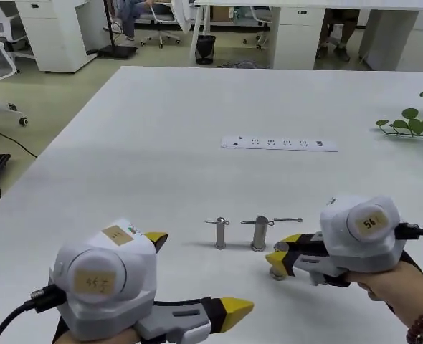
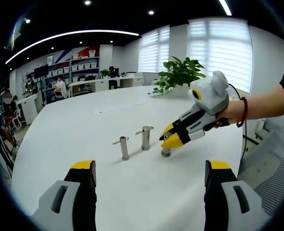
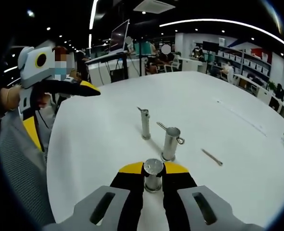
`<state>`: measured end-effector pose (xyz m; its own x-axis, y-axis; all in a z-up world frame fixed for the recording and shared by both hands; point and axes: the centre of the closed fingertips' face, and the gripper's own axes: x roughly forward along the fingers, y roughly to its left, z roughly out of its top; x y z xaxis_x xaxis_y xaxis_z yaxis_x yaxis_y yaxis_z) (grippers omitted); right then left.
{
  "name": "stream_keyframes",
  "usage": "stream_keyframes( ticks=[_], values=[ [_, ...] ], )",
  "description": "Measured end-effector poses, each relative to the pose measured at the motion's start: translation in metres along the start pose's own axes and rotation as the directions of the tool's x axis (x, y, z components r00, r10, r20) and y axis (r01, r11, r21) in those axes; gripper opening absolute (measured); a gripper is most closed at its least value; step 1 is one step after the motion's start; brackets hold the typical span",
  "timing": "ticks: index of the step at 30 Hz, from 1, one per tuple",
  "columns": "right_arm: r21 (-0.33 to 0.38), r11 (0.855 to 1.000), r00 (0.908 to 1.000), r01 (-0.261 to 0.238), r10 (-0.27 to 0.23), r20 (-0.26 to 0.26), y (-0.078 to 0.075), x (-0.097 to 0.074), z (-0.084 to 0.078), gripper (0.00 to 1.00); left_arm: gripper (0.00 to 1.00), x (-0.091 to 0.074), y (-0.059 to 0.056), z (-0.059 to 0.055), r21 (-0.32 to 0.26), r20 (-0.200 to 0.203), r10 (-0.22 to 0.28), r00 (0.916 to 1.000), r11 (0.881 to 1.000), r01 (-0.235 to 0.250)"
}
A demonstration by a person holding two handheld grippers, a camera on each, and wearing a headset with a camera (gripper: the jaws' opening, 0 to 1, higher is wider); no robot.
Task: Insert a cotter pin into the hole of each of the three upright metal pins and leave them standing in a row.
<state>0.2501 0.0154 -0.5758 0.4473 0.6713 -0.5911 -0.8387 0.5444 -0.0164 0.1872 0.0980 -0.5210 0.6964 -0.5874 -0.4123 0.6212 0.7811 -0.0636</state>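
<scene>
Two upright metal pins (image 1: 220, 233) (image 1: 259, 234) stand side by side on the white table (image 1: 161, 143), each with a cotter pin through its top. A third metal pin (image 1: 276, 271) stands to their right, and my right gripper (image 1: 277, 256) is shut on it. From the right gripper view, that pin (image 3: 153, 175) sits between the yellow jaws, with the other two (image 3: 170, 143) (image 3: 145, 123) beyond. A loose cotter pin (image 1: 288, 220) (image 3: 212, 157) lies flat behind the row. My left gripper (image 1: 197, 274) hangs open near the front edge, holding nothing, facing the row (image 2: 124, 147).
A white power strip (image 1: 279, 143) lies across the middle of the table. A green plant (image 1: 412, 122) sits at the far right edge. Office desks, cabinets and chairs stand beyond the table.
</scene>
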Motion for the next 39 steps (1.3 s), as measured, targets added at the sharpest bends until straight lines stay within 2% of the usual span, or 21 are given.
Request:
stream_keyframes(
  ticks=[7,15,23,26,29,33,39],
  values=[
    [-0.036,0.999,0.9995,-0.029,0.029,0.009,0.013,0.006,0.005,0.09,0.93,-0.001,0.001,-0.001,0.000,-0.001,0.003,1.0000,1.000,-0.003],
    [-0.054,0.997,0.9982,-0.056,0.057,0.019,0.017,0.008,0.006,0.09,0.92,-0.001,0.000,-0.003,-0.003,-0.007,0.001,1.0000,1.000,-0.001],
    [-0.064,0.996,0.9977,-0.064,0.065,0.021,0.019,0.008,0.006,0.09,0.92,0.001,-0.002,-0.004,0.004,-0.009,-0.003,0.9999,1.000,0.003],
    [-0.069,0.995,0.9975,-0.069,0.070,0.014,0.019,0.009,0.005,0.09,0.92,0.002,-0.002,-0.007,-0.003,-0.013,-0.005,0.9999,1.000,0.005],
    [-0.076,0.995,0.9975,-0.070,0.069,-0.015,0.019,0.012,-0.001,0.10,0.93,0.001,-0.002,-0.008,0.003,-0.019,-0.003,0.9998,1.000,0.004],
    [-0.074,0.995,0.9977,-0.066,0.065,-0.020,0.021,0.013,-0.006,0.13,0.94,0.001,0.000,-0.009,0.001,-0.019,0.000,0.9998,1.000,0.000],
    [-0.057,0.995,0.9967,-0.079,0.080,0.013,0.023,0.006,0.000,0.19,0.96,0.001,0.001,-0.007,-0.006,-0.006,0.011,0.9999,1.000,-0.011]
  ],
)
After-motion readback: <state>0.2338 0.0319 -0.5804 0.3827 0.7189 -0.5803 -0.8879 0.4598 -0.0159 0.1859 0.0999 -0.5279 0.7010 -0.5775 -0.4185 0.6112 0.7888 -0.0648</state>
